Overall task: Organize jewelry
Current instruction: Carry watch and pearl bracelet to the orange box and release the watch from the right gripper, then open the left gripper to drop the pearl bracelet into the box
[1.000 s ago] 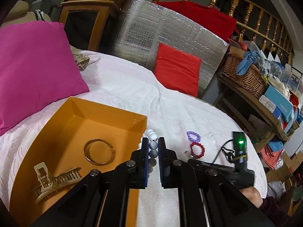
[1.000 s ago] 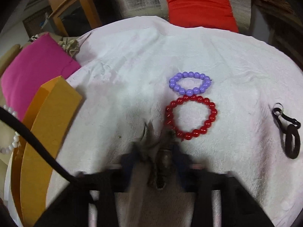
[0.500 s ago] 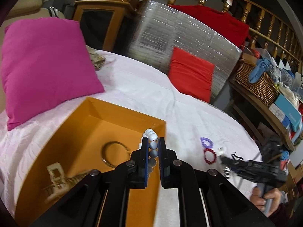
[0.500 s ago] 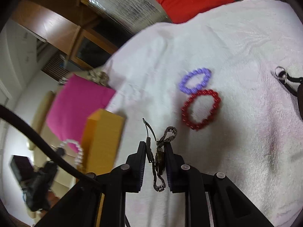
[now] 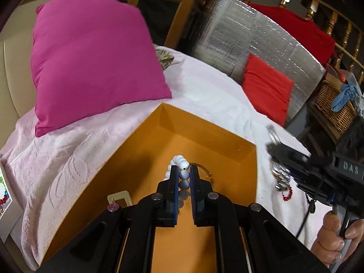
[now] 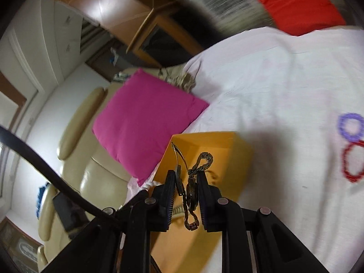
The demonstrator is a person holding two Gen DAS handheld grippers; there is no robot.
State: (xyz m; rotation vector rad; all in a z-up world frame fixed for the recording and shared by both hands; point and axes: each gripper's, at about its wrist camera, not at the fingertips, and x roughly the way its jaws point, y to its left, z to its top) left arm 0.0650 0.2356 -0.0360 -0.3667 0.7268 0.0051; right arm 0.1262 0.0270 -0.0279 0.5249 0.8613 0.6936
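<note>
My left gripper (image 5: 183, 170) is shut on a white bead bracelet (image 5: 183, 175) and holds it over the open orange box (image 5: 141, 150). A thin metal bangle (image 5: 204, 170) and a beige hair claw (image 5: 119, 199) lie inside the box, partly hidden by the fingers. My right gripper (image 6: 186, 175) is shut on a metal link watch (image 6: 193, 182) above the orange box (image 6: 229, 159). It also shows in the left wrist view (image 5: 279, 173), right of the box. A purple bead bracelet (image 6: 350, 126) and a red bead bracelet (image 6: 352, 161) lie on the white cloth.
A magenta cushion (image 5: 91, 56) rests on the cloth left of the box. A red cushion (image 5: 266, 88) leans on a silver foil panel (image 5: 261, 38) behind. A wicker basket (image 5: 334, 109) stands at the right. A cream sofa (image 6: 75, 159) lies beyond the table's left edge.
Both grippers have moved left toward the orange box. My left one now hangs over its inside. My right one has lifted the watch off the cloth and swung it to the box.
</note>
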